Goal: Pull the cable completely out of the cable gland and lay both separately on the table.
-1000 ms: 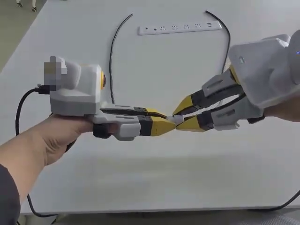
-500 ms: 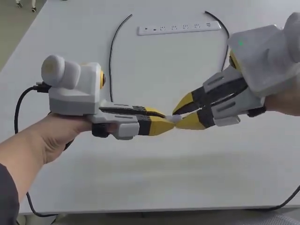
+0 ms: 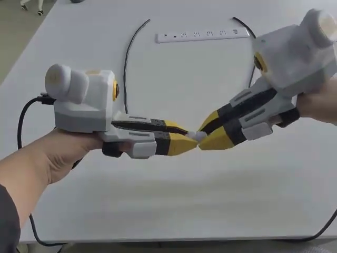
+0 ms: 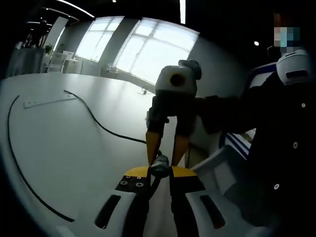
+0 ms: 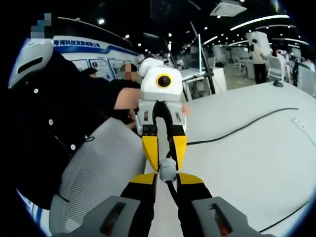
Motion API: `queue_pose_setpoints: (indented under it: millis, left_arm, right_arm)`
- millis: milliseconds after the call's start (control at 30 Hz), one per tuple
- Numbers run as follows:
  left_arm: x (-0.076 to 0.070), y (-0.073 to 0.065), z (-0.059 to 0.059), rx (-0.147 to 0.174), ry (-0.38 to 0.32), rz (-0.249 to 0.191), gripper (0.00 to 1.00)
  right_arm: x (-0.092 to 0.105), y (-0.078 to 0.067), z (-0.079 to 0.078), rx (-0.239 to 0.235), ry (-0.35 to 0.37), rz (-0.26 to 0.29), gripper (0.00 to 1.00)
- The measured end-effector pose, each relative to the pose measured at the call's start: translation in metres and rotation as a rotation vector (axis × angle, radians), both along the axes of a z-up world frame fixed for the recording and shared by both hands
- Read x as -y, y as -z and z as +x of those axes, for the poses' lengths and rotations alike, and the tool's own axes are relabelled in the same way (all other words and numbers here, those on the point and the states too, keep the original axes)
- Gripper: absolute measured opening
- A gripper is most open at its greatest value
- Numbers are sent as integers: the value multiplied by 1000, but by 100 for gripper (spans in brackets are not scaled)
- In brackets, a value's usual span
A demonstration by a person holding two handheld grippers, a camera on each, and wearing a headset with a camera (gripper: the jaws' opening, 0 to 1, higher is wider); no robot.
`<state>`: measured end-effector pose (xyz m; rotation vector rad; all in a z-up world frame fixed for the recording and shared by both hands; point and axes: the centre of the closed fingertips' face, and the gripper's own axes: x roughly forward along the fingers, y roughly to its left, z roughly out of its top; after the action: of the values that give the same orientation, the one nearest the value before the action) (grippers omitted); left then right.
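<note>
Your left gripper (image 4: 159, 172) and right gripper (image 5: 167, 178) both pinch the cable gland (image 3: 196, 136); regrip one onto the cable (image 5: 172, 189), then pull straight apart.

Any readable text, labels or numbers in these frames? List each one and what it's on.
Nothing can be quoted as read.
On the blue wall banner: white characters, too blurred to read.
On the power strip: small marks by the sockets, too small to read.
On the left hand-held gripper, right hand-held gripper and cable gland: no lettering visible.
</note>
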<state>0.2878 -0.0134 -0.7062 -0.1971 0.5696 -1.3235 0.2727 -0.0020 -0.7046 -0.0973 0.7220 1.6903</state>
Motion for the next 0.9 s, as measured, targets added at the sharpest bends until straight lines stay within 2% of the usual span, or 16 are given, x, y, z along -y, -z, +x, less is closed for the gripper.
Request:
queue_pose_setpoints:
  millis: [33,67,367,433,467,700,767,800,867,900]
  left_arm:
    - [0,0,-1,0,5,2,15]
    - [0,0,0,7,6,4,15]
    - [0,-1,-2,31,29,12,15]
    - [0,-1,-1,30,22,13,15]
    - [-1,-1,0,17,12,14,15]
    - [-2,-4,1,11,5,4,15]
    - [-1,-4,1,-1,5,2,15]
    - [-1,-3,1,-18,1,0,15]
    - [-1,-2,0,-22,3,2,15]
    - [0,-2,-1,-22,4,0,15]
  right_arm:
    - [0,-1,3,18,-3,15,10]
    - [1,-1,3,15,-5,12,10]
    - [-1,-2,-2,-61,3,-9,8]
    - [-1,-3,-2,-1,-5,-2,8]
    - [-2,-4,0,51,-14,3,8]
    - [-2,-7,-3,152,-36,21,7]
    - [-1,-7,-3,210,-56,30,7]
    - [-1,-8,-4,259,-74,37,7]
    - [0,-7,-7,304,-91,36,6]
    - [0,-7,-8,304,-89,31,6]
